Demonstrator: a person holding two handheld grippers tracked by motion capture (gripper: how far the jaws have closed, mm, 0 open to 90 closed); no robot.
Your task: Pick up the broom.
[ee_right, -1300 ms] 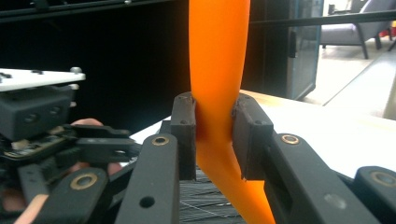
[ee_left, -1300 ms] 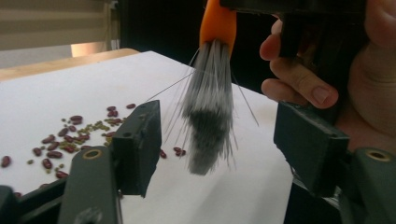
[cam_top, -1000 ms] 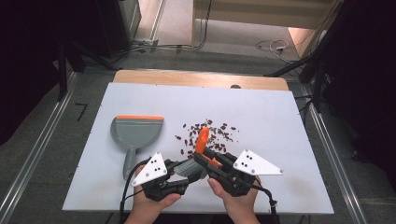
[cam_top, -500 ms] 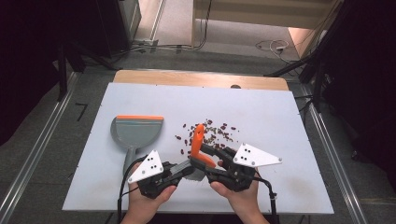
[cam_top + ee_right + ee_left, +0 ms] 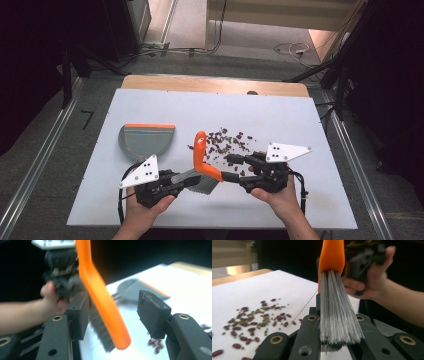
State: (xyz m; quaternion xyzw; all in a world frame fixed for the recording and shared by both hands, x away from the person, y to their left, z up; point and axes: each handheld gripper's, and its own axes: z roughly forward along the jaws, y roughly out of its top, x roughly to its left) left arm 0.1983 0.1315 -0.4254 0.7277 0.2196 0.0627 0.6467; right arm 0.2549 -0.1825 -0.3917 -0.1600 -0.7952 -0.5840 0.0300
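Looking down from the high view, I see the brush point(image 5: 202, 162) at lower centre between my left gripper point(image 5: 172, 184) and right gripper point(image 5: 235, 167), beans point(image 5: 226, 142) just above, dustpan point(image 5: 146, 141) to the left. In the left gripper view, my jaws pinch the bristles point(image 5: 337, 320). In the right gripper view, my jaws gape wide around the orange handle point(image 5: 102, 297); I should centre it before closing.
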